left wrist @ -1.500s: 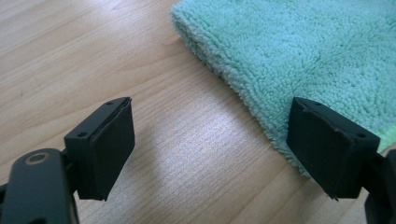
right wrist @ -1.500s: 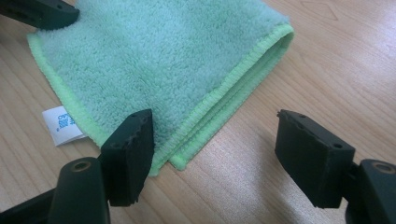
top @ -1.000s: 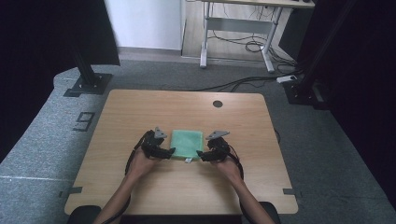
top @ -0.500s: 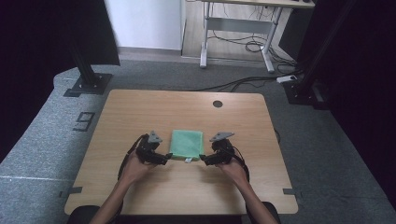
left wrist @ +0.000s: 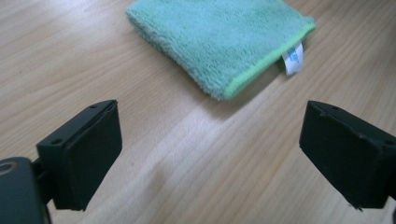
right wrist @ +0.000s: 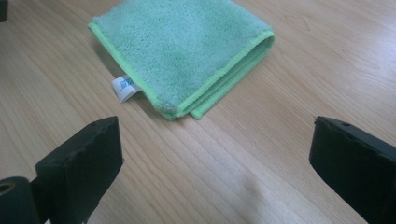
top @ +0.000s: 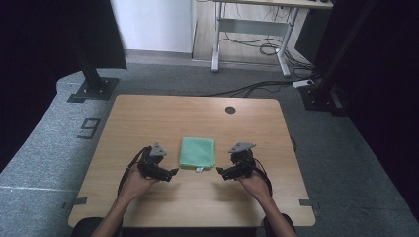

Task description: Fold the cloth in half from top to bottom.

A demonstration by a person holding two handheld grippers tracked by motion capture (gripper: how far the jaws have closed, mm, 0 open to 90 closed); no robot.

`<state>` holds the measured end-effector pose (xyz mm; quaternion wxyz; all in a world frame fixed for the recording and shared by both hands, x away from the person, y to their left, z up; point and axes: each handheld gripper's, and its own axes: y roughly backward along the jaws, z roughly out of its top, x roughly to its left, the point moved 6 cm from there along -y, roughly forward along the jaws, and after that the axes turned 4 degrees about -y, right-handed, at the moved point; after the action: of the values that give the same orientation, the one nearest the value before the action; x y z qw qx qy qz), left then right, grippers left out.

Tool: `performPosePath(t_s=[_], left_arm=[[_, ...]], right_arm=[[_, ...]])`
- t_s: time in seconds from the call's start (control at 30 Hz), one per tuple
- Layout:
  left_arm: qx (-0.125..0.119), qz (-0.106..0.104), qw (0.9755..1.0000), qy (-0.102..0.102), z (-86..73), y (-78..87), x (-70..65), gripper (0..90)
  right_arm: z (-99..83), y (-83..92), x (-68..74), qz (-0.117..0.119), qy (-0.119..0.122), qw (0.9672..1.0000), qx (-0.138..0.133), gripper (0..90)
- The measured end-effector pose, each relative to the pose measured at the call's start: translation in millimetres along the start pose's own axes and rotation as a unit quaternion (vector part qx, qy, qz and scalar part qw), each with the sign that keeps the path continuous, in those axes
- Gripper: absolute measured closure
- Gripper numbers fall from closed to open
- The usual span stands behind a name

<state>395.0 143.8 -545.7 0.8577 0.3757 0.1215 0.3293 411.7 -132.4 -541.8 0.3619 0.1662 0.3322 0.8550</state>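
A folded green microfibre cloth (top: 197,152) lies flat on the wooden table (top: 148,118), its white label (top: 199,169) at the near edge. The left gripper (top: 171,173) sits at the cloth's 8 o'clock, the right gripper (top: 221,173) at its 4 o'clock, both just beside it and apart from it. Each gripper's jaws are spread wide and empty, with the cloth lying ahead of them, beyond the fingertips (left wrist: 84,149).
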Motion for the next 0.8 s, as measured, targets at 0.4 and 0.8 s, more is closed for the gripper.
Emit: performPosePath(t_s=[0.4,0.8], left_arm=[[0.004,0.015,0.9999,-0.003,-22.2,15.8,4.2,0.0],[0.004,0.029,0.9996,0.003,-49.5,18.9,8.6,0.0]], right_arm=[[-19.7,17.9,-6.6,-0.014,-0.009,0.9998,-0.008,0.0],[-47.8,19.7,-14.3,-0.021,-0.026,0.9994,-0.004,0.0]])
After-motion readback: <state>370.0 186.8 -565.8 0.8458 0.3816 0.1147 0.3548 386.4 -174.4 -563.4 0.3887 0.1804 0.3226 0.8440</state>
